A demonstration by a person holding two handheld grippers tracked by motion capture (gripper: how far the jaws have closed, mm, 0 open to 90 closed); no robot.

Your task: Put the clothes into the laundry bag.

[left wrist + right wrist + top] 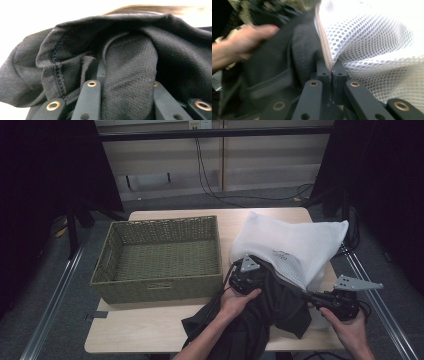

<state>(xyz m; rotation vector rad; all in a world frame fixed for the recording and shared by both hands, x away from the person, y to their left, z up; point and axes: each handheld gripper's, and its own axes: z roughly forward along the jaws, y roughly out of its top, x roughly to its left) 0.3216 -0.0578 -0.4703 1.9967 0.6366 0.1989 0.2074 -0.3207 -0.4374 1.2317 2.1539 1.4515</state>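
Observation:
A black garment lies half inside a white mesh bag at the table's right and hangs over the front edge. My left gripper sits at the bag's mouth, shut on a fold of the garment; in the left gripper view the cloth is wedged between the jaws of this gripper. My right gripper reaches in from the right and is shut on the bag's zip edge. In the right gripper view the jaws of that gripper pinch the tan zip tape, with mesh to the right and dark garment to the left.
A green woven basket stands on the left half of the wooden table, with nothing in it. Dark curtains flank the table, and cables run along the floor behind. The person's left hand appears in the right gripper view.

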